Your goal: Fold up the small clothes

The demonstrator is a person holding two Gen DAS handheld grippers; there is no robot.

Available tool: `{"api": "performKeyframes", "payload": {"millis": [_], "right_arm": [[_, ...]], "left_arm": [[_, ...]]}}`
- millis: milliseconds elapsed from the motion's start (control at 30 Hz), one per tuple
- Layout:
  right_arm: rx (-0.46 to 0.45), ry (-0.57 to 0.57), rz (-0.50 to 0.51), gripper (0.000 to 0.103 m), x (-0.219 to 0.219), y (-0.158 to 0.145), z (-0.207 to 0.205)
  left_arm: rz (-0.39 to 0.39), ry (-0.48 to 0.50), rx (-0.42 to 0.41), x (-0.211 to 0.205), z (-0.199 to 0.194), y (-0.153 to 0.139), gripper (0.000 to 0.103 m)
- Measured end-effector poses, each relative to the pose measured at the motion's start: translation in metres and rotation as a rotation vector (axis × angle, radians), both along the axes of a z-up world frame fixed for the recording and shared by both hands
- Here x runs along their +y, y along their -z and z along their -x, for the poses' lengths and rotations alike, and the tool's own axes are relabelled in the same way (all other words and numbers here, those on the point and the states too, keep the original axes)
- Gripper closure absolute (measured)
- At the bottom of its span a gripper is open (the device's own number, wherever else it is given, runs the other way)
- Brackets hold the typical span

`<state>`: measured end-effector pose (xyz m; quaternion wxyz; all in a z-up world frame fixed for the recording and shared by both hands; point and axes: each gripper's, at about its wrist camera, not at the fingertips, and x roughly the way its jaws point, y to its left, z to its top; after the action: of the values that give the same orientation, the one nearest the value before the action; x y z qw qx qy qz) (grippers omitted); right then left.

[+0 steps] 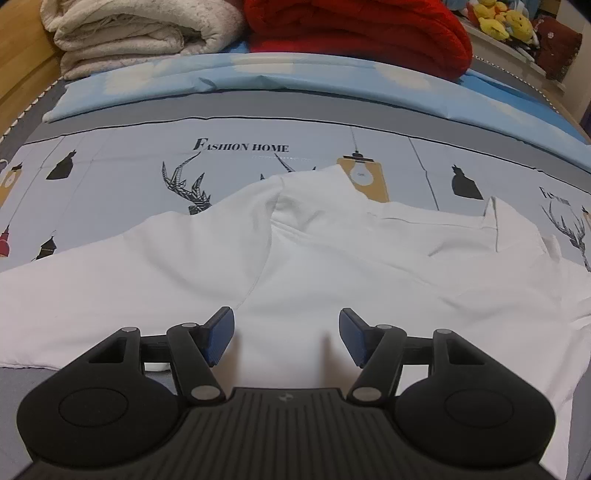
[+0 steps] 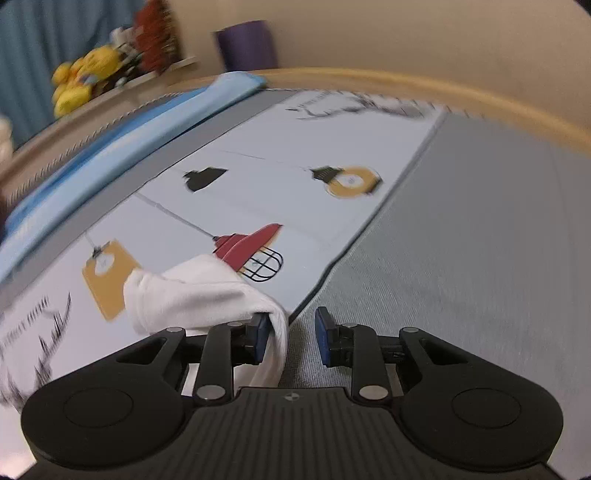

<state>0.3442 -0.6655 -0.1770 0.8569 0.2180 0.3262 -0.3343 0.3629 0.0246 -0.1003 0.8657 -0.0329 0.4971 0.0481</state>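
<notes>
hovering over white shirt [image 1: 295, 266], left hand-held gripper [image 1: 286, 338] gapes.

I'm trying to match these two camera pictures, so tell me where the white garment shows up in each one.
Left wrist view: the white garment lies spread across the middle, reaching both side edges, beyond the open left gripper.
Right wrist view: only a bunched end of it shows, lower left of centre, draped against one of the fingers of the right gripper, whose jaws stand apart.
Shared landmark: the yellow plush toys, top right and top left.
</notes>
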Motion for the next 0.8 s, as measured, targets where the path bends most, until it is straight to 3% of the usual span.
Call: {"api": "performKeyframes", "payload": {"millis": [67, 133, 200, 233, 300, 333, 433, 533, 600, 633, 700, 800], "right_arm": [[0.023, -0.06, 0.051, 0.076, 0.005, -0.002, -0.004], [-0.02, -0.059, 0.062, 0.1, 0.006, -0.007, 0.002], [-0.141, 0.09, -0.044, 0.1, -0.004, -0.01, 0.024], [-0.187, 0.228, -0.106, 0.1, -0.01, -0.008, 0.039], [-0.192, 0.459, -0.191, 0.099, -0.011, -0.001, 0.06], [-0.182, 0.53, -0.236, 0.099, -0.011, 0.003, 0.068], [-0.201, 0.588, -0.275, 0.095, -0.008, 0.002, 0.079], [-0.257, 0.546, -0.314, 0.095, -0.019, 0.002, 0.08], [-0.286, 0.42, -0.387, 0.093, -0.032, 0.013, 0.072], [-0.251, 0.347, -0.389, 0.093, -0.038, 0.016, 0.065], [-0.177, 0.229, -0.277, 0.088, -0.039, 0.009, 0.055], [-0.114, 0.101, -0.149, 0.065, -0.036, -0.003, 0.045]], "left_arm": [[0.0, -0.003, 0.002, 0.0, -0.001, 0.001, 0.035], [-0.001, 0.002, 0.003, -0.002, -0.001, 0.002, 0.035], [-0.002, 0.009, 0.003, -0.004, -0.001, 0.002, 0.035], [-0.002, 0.012, 0.003, -0.005, -0.001, 0.002, 0.035], [-0.001, 0.013, 0.002, -0.005, -0.002, 0.002, 0.035], [0.001, 0.012, 0.002, -0.004, -0.002, 0.002, 0.035], [0.004, 0.008, -0.001, -0.001, -0.002, 0.001, 0.035], [0.007, 0.016, -0.004, 0.0, 0.001, 0.0, 0.035], [0.008, 0.019, -0.006, 0.001, 0.001, -0.001, 0.035], [0.009, 0.019, -0.006, 0.002, 0.002, -0.001, 0.035], [0.007, 0.017, -0.006, 0.004, 0.003, -0.002, 0.034], [0.004, 0.015, -0.004, 0.007, 0.005, -0.001, 0.034]]}}
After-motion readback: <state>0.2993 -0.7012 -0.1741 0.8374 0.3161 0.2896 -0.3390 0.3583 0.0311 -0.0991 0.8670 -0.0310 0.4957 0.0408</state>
